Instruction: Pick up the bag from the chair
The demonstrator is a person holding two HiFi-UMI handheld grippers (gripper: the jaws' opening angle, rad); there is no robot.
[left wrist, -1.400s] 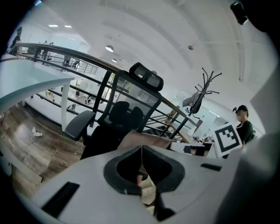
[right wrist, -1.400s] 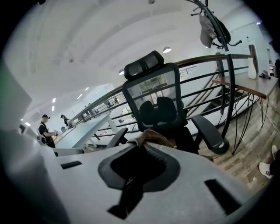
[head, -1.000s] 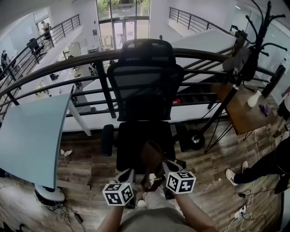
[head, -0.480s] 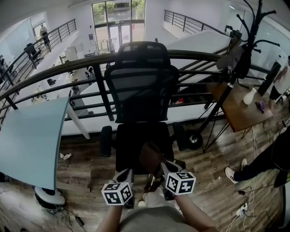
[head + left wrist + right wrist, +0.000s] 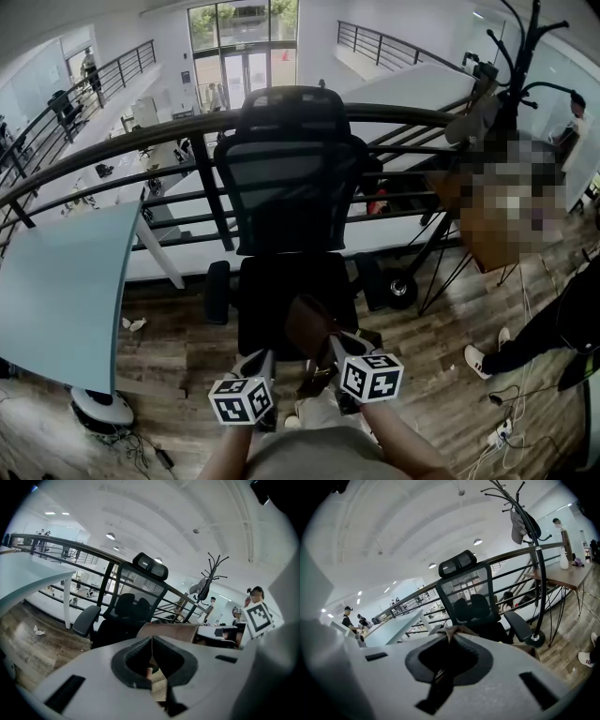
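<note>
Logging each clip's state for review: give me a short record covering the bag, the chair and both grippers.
bag: brown, at the front edge of the chair seat
chair: black, mesh back, in front of a railing
right gripper: shut on the bag's top edge
left gripper: jaws together beside the bag; grip on it unclear

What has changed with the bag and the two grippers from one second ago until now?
Nothing moved visibly. The right gripper still holds the brown bag in its shut fingers by the front edge of the chair seat. The left gripper stays beside it, fingers together. Nothing was taken hold of or let go; only the head view shifted a little.
</note>
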